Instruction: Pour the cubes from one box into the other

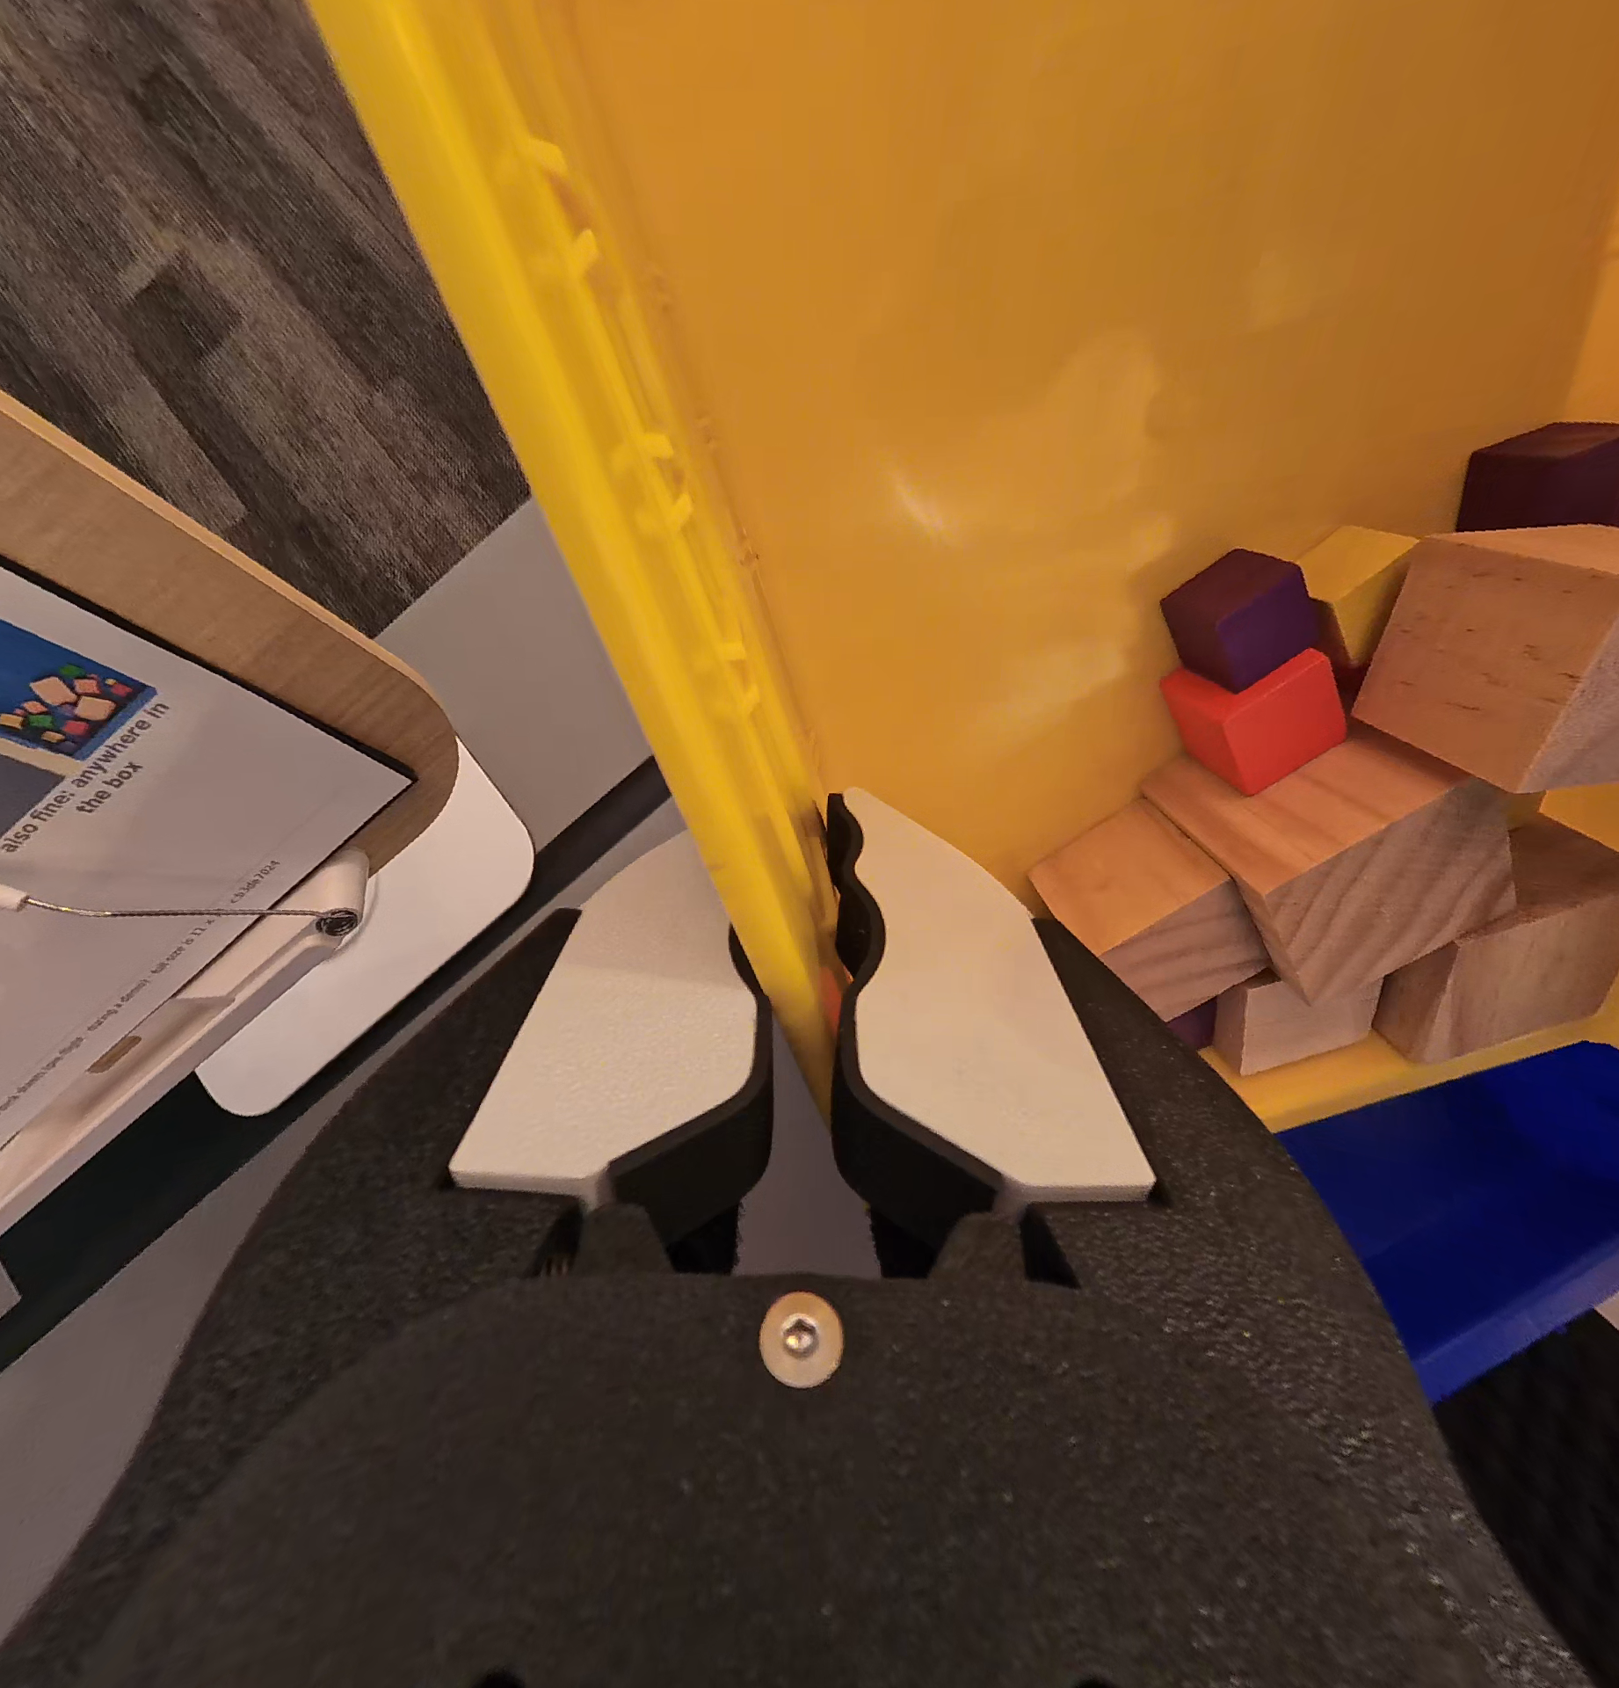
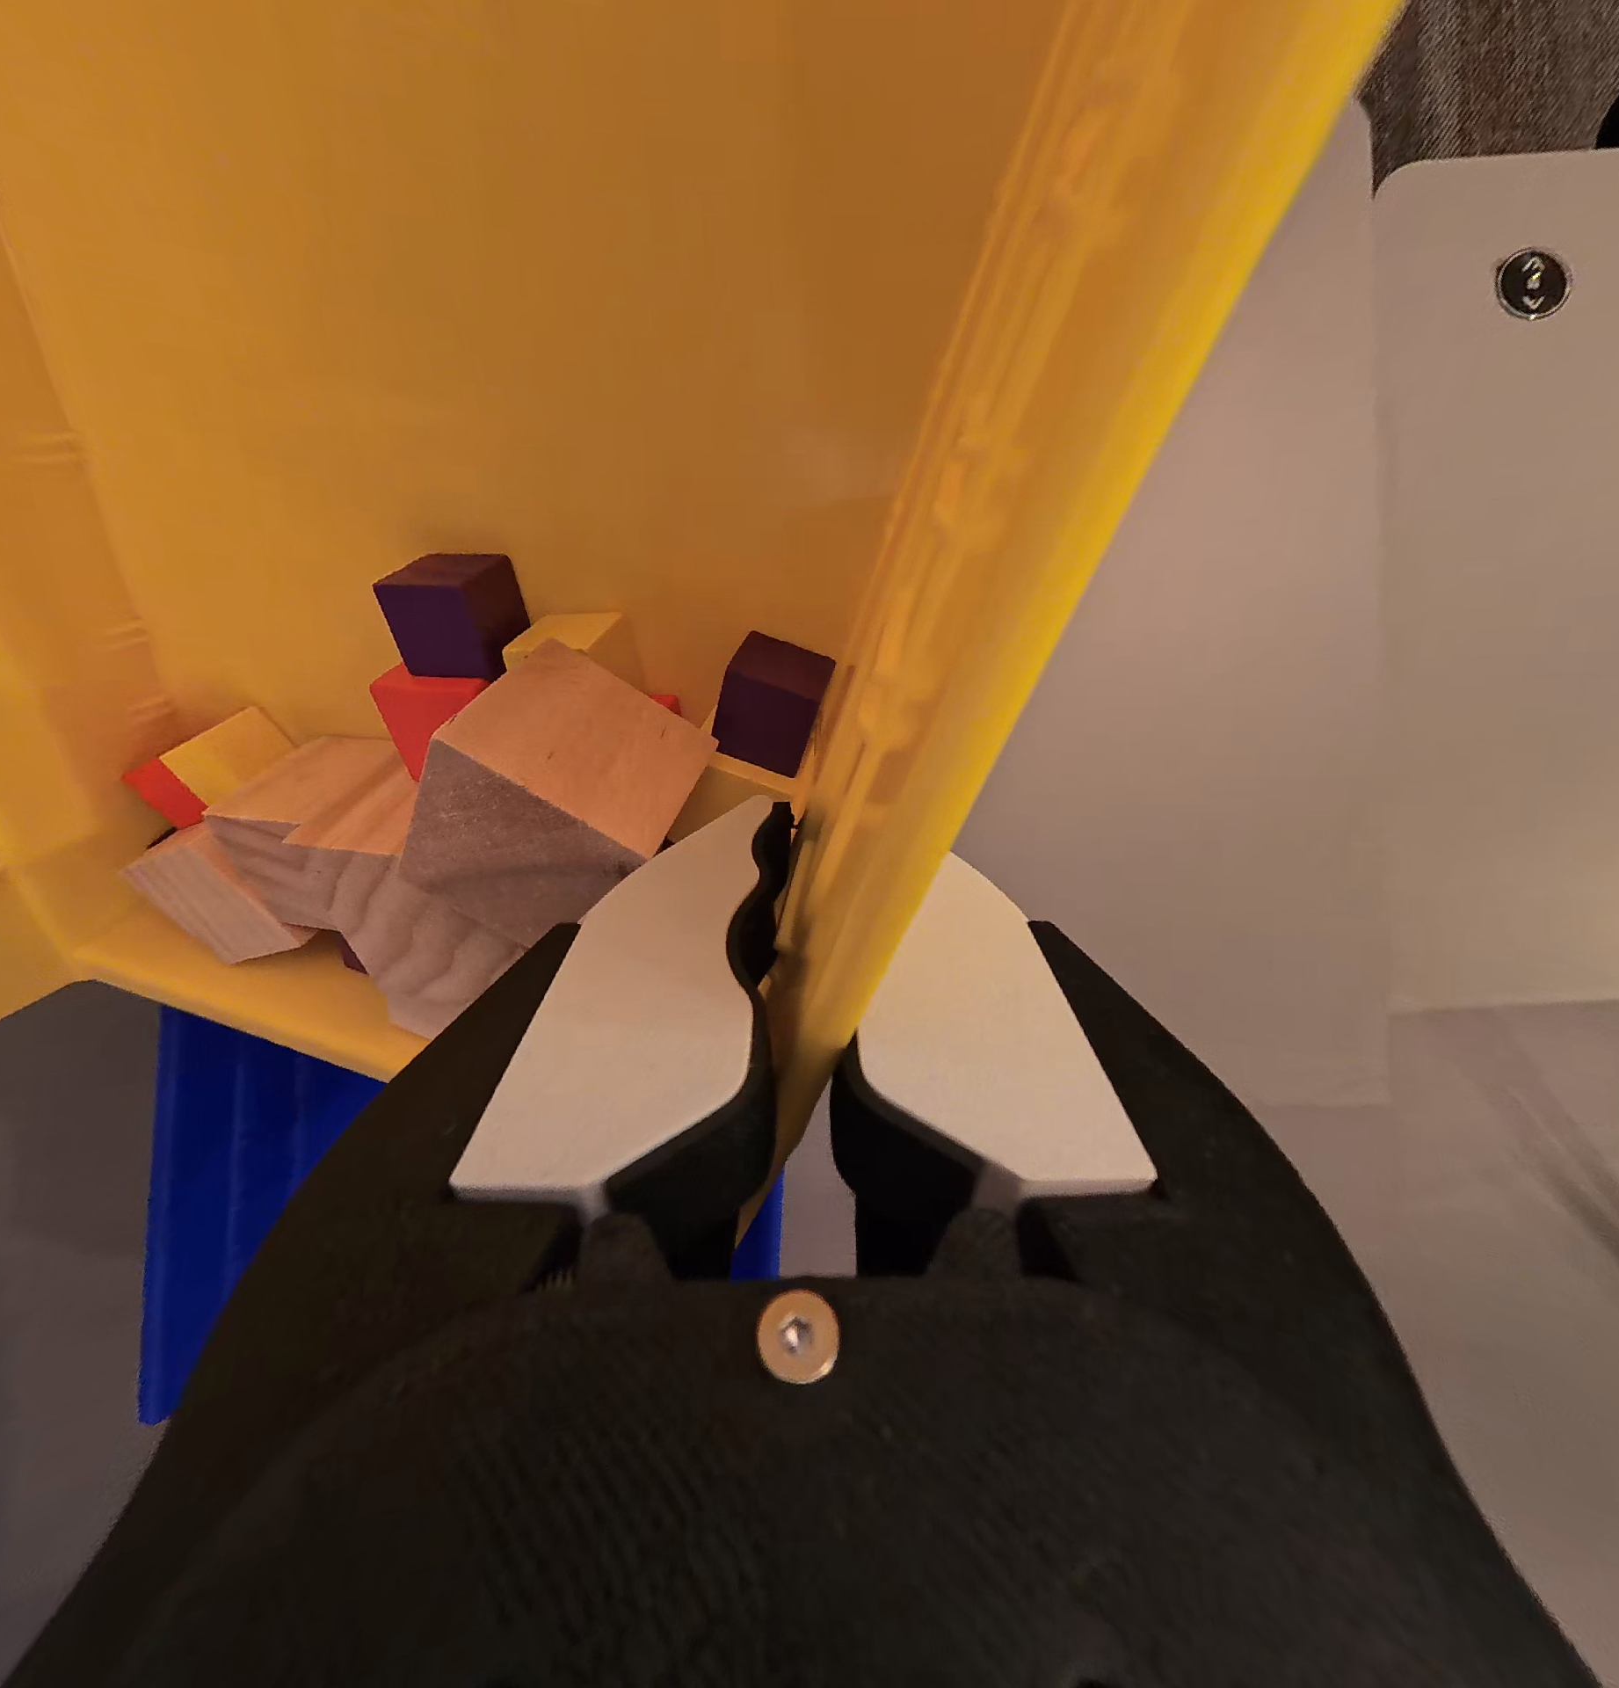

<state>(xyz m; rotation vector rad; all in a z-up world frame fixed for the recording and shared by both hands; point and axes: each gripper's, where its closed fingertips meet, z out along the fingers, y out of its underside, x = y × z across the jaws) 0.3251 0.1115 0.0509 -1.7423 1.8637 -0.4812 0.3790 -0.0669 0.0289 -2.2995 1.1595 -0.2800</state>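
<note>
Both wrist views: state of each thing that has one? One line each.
left hand-held gripper: shut on yellow box wall.
right hand-held gripper: shut on the opposite wall.
yellow box: lifted and tipped, lower rim over the blue box.
cubes: piled at the yellow box's low end, none seen past the rim.
blue box: beneath the yellow box; inside hidden.
tablet: on its stand, screen lit.

Grey mottled carpet floor. Rounded light-wood board bearing a printed white instruction sheet, tethered by thin steel wire. White surface; white panel with round metal lock.
</note>
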